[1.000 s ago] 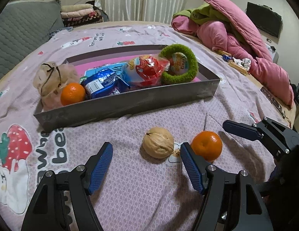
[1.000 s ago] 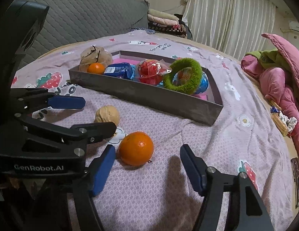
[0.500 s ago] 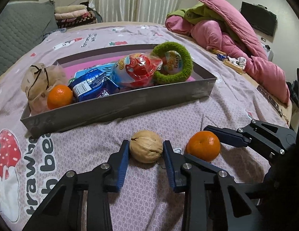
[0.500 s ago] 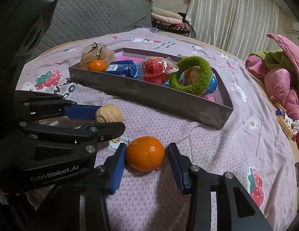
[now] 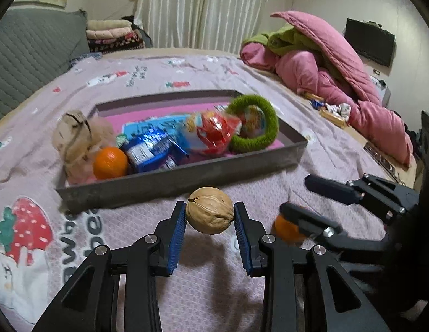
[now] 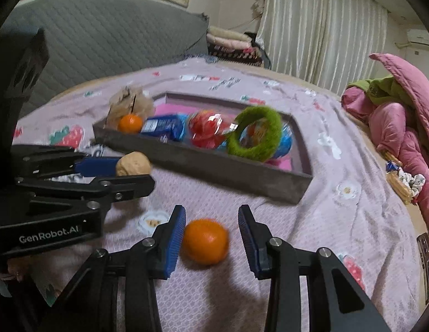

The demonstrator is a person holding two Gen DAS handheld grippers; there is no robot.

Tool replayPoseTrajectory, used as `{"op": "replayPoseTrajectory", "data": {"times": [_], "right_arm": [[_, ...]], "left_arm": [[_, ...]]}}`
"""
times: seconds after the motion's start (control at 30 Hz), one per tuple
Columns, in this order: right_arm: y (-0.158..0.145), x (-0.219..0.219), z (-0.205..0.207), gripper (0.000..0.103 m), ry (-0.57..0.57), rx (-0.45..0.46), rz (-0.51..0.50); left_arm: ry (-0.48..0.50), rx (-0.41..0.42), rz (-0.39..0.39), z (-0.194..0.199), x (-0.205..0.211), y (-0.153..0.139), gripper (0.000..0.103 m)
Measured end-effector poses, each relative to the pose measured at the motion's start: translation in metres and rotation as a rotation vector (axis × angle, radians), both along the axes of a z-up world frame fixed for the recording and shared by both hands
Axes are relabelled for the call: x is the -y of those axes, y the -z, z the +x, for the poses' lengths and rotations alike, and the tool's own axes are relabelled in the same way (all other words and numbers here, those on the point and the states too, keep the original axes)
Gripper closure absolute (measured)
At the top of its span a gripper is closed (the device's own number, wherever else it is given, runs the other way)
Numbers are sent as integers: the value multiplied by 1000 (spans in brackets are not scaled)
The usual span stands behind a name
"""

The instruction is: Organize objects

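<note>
My left gripper [image 5: 209,217] is shut on a tan walnut [image 5: 209,210] and holds it above the bedsheet, in front of the grey tray [image 5: 170,184]. The walnut also shows in the right wrist view [image 6: 133,163]. An orange tangerine [image 6: 205,241] sits between the pads of my right gripper [image 6: 211,235]. The left pad touches it; a small gap shows at the right pad. The tangerine looks lifted over its shadow. In the left wrist view the tangerine [image 5: 287,228] is partly hidden behind the right gripper.
The tray [image 6: 214,166] holds a second tangerine [image 5: 109,163], a blue packet [image 5: 151,150], a red-wrapped toy [image 5: 214,132], a green fuzzy ring [image 5: 256,128] and a beige pouch [image 5: 76,141]. Pink and green bedding [image 5: 325,63] is piled at the right. A grey headboard [image 6: 104,41] stands behind.
Both grippers have risen away from the bed. The left one carries the walnut up with it; the right one has the tangerine between its pads.
</note>
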State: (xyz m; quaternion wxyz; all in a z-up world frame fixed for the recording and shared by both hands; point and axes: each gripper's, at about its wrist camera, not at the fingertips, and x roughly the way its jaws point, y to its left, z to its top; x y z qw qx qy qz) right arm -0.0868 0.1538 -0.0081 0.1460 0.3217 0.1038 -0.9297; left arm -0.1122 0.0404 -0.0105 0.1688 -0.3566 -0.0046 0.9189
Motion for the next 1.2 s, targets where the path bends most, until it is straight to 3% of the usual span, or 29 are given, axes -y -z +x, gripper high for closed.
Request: {"op": "replayPoseTrajectory", "data": {"times": [0.53,0.83,1.2], "right_arm": [[-35,-11,-5,63,16,-125,-48],[-30,-13,-8,68,15,-92,-59],[-31,-12,-9,81,3,-90,-70]], "left_arm": [[-45,-84,13,1,22,-27,68],[-44,-80,18,-1,23,-25,68],[-41,-81,18,-5,20,-27,68]]}}
